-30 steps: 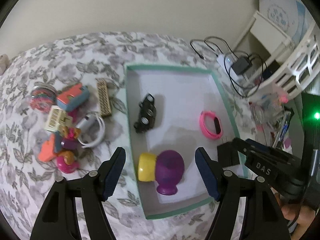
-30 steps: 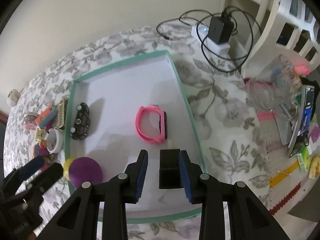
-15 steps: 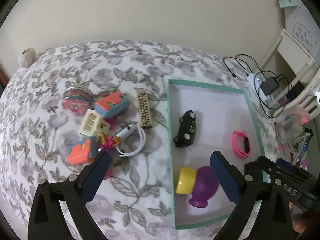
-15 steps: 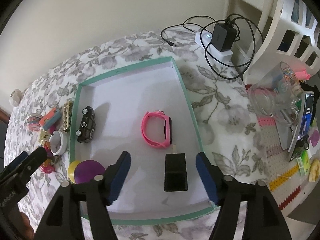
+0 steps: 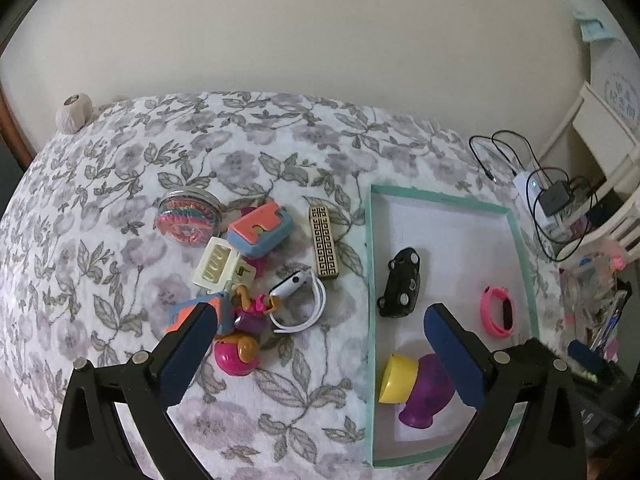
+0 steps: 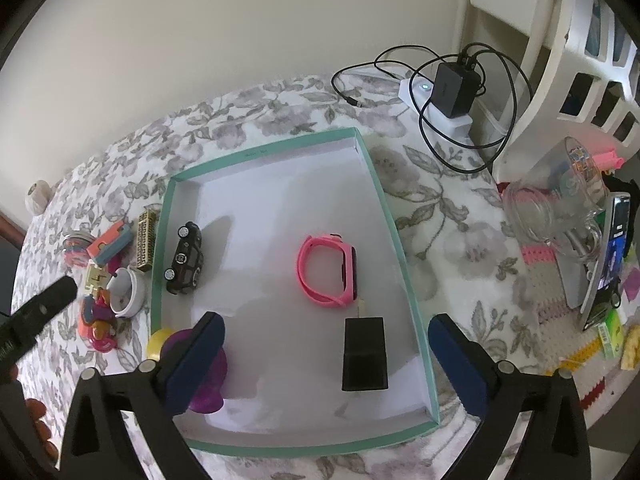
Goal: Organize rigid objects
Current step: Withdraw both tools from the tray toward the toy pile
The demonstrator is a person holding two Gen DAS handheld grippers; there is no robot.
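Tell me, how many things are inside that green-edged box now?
4: toy car at its left, pink watch in the middle, black charger near the right wall, purple-and-yellow toy partly hidden by gripper fingers.

The left gripper (image 5: pixel 320 354) is hovering with its blue-padded fingers (image 5: pixel 188 354) spread wide, holding nothing; they are entering its own view from 7 and 5 o'clock and pointing toward 12. The right gripper (image 6: pixel 326 364) is hanging likewise, its fingers (image 6: pixel 460 364) parted wide and gripping nothing. In the right wrist view, the left gripper's black body is showing at 9 o'clock, with the person's fingertips (image 6: pixel 34 410) wrapping it near 8 o'clock.
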